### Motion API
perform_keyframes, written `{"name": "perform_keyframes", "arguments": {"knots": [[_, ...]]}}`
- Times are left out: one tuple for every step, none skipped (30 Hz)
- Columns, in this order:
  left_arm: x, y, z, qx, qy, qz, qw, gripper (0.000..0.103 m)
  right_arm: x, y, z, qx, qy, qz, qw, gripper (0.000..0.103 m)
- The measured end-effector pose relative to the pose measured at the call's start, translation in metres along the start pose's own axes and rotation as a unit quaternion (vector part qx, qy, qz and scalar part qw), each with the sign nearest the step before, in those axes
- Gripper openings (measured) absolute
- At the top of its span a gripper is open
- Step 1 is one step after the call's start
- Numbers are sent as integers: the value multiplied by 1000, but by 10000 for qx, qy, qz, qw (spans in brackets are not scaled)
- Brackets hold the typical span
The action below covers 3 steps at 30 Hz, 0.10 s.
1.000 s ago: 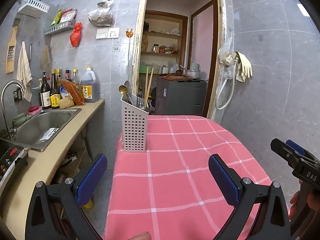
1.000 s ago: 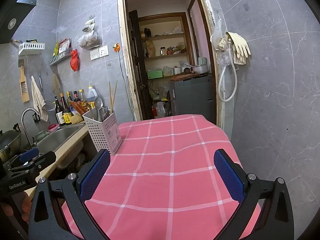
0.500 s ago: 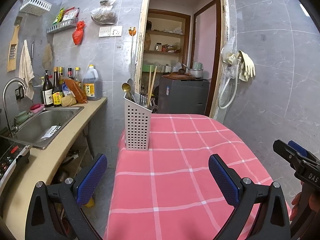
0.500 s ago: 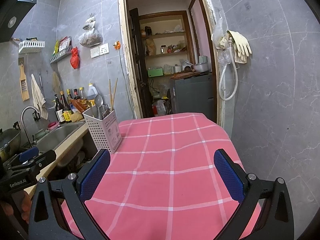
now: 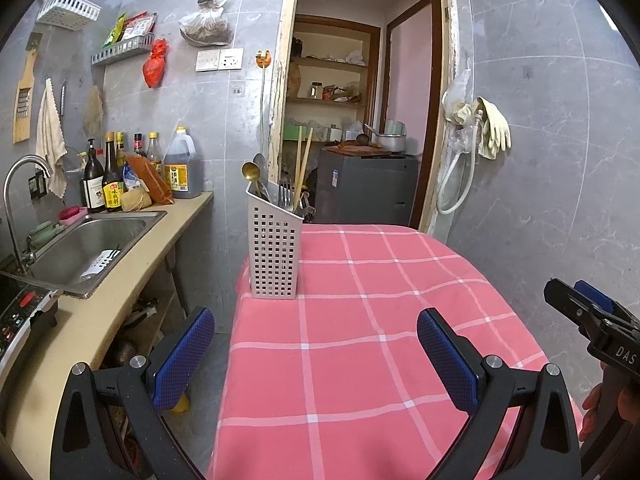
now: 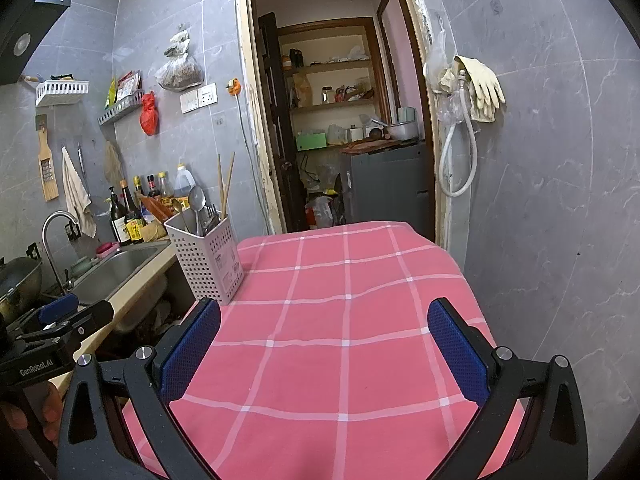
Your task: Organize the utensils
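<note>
Small tiled kitchen; a table under a pink checked tablecloth [image 5: 360,360] fills the near and middle ground, with an open doorway to a pantry behind it.

Task object: a white perforated utensil caddy [image 5: 275,252] stands upright on the far left corner of the table, close to the cloth's left edge. It holds a gold spoon [image 5: 251,172], a steel spoon [image 6: 197,202], forks [image 5: 285,194] and a pair of wooden chopsticks [image 5: 303,160] leaning right. No loose utensils are visible on the cloth, so the sorting looks either finished or not begun; which one cannot be read here.

Left gripper [image 5: 316,344]: jaws spread wide, nothing between the blue pads, hovering over the near part of the table, caddy ahead and slightly left. Right gripper [image 6: 324,340]: jaws likewise wide apart and empty, over the near table, caddy far left of it.

Left of the table: a counter with a steel sink [image 5: 86,246], faucet [image 5: 16,200] and sauce bottles [image 5: 104,176]. A gap separates counter and table beside the caddy.

Risks, as judged:
- Caddy sits near the table edge; a sideways nudge from a finger could tip it into the gap.
- Tall chopsticks raise its centre; catching them on approach could topple it.
- The loose cloth may slide or bunch if dragged, shifting the caddy.
</note>
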State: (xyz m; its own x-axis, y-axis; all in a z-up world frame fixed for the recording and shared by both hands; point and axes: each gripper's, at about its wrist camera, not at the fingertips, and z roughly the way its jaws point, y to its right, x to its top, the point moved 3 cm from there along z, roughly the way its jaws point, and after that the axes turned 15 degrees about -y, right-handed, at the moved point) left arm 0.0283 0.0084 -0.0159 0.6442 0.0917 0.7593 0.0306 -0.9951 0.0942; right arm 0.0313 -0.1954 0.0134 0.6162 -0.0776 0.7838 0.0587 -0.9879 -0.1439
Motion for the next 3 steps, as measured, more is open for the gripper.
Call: {"name": "perform_keyframes", "arguments": {"knots": [[0, 0, 1, 0, -6, 3, 10000, 102, -2, -3, 0, 3, -9, 2, 10000, 102], [0, -1, 2, 0, -14, 5, 10000, 102, -3, -3, 2, 6, -17, 3, 10000, 102], [-1, 0, 1, -1, -13, 6, 10000, 102, -4, -5, 3, 9, -28, 3, 10000, 102]]}}
